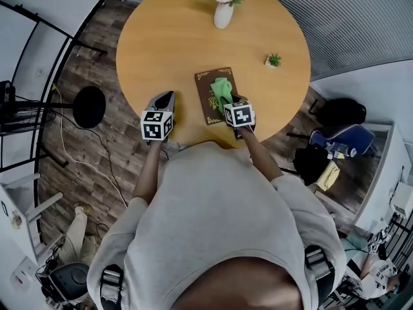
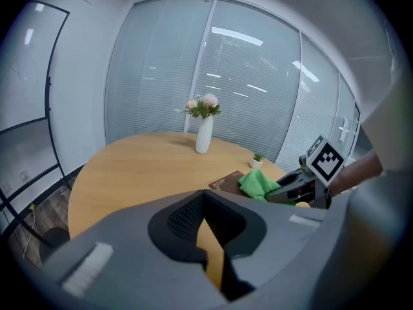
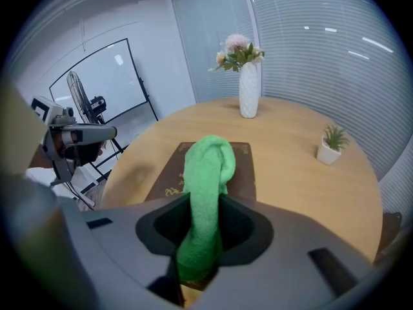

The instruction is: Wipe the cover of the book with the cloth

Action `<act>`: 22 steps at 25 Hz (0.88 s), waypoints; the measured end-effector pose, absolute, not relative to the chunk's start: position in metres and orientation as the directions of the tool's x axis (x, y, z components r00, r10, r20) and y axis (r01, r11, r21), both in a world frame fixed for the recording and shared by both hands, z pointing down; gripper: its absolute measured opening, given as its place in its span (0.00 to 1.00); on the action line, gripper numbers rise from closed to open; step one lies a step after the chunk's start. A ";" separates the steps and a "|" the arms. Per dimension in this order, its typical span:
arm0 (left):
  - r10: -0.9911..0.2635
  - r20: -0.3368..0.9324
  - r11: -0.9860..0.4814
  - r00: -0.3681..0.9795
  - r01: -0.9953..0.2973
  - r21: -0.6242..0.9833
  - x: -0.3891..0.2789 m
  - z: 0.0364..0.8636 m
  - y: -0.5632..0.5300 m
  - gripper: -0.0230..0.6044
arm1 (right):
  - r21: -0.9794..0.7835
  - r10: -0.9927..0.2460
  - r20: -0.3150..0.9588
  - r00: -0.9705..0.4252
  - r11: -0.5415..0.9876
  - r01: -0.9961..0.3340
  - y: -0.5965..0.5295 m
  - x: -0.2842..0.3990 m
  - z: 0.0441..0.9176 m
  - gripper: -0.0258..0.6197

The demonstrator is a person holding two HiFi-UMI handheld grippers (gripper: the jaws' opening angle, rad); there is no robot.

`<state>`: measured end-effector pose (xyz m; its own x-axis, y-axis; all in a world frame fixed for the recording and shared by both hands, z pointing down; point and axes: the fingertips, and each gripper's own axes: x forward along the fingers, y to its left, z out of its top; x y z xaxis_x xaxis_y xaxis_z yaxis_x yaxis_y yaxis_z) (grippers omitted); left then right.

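Observation:
A dark brown book [image 1: 208, 101] with gold ornament lies near the front edge of the round wooden table [image 1: 168, 44]. A green cloth [image 1: 222, 90] is draped on its cover. My right gripper [image 1: 231, 102] is shut on the cloth's near end, just over the book's near right part. In the right gripper view the cloth [image 3: 206, 166] runs from between the jaws out across the book [image 3: 242, 173]. My left gripper [image 1: 166, 97] hovers over bare table left of the book, its jaws close together and holding nothing [image 2: 208, 237]. From there the cloth [image 2: 258, 183] and right gripper [image 2: 284, 192] show at the right.
A white vase of flowers [image 1: 223, 11] stands at the table's far edge and a small potted plant [image 1: 273, 60] at the right. A fan and black stands [image 1: 87, 105] are on the floor to the left, a chair with bags [image 1: 335, 141] to the right.

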<state>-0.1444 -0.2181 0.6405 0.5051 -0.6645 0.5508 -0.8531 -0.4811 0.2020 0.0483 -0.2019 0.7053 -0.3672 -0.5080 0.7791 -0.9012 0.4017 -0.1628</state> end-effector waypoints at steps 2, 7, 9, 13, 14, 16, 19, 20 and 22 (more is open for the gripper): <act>-0.663 0.550 -0.484 0.508 -0.851 0.203 -0.142 0.640 -0.219 0.05 | -0.159 -0.511 0.780 -0.361 0.397 -0.904 -0.203 0.052 0.705 0.23; -0.658 0.552 -0.489 0.513 -0.848 0.205 -0.138 0.642 -0.219 0.05 | -0.151 -0.518 0.783 -0.345 0.378 -0.913 -0.202 0.065 0.707 0.23; -0.656 0.552 -0.491 0.515 -0.846 0.205 -0.136 0.643 -0.219 0.05 | -0.148 -0.522 0.784 -0.335 0.368 -0.918 -0.203 0.071 0.707 0.23; -0.650 0.552 -0.498 0.521 -0.842 0.208 -0.132 0.644 -0.220 0.05 | -0.140 -0.526 0.788 -0.318 0.351 -0.926 -0.203 0.082 0.709 0.23; -0.649 0.552 -0.500 0.523 -0.840 0.209 -0.130 0.644 -0.220 0.05 | -0.138 -0.528 0.789 -0.314 0.345 -0.928 -0.203 0.085 0.709 0.23; -0.647 0.551 -0.504 0.527 -0.838 0.210 -0.128 0.644 -0.220 0.05 | -0.137 -0.531 0.791 -0.306 0.334 -0.933 -0.202 0.090 0.709 0.23; -0.644 0.550 -0.510 0.532 -0.834 0.211 -0.126 0.644 -0.218 0.05 | -0.130 -0.536 0.793 -0.291 0.319 -0.939 -0.199 0.097 0.708 0.23; -0.643 0.550 -0.511 0.533 -0.833 0.211 -0.125 0.644 -0.218 0.05 | -0.126 -0.537 0.794 -0.286 0.314 -0.941 -0.198 0.099 0.708 0.23; -0.640 0.550 -0.513 0.536 -0.832 0.213 -0.124 0.645 -0.218 0.05 | -0.122 -0.538 0.796 -0.277 0.306 -0.944 -0.198 0.104 0.708 0.23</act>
<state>-0.1238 -0.2183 0.6448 0.5357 -0.6404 0.5504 -0.8316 -0.5131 0.2125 0.1041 -0.1979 0.7085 -0.2770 -0.5379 0.7962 -0.9442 0.3061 -0.1217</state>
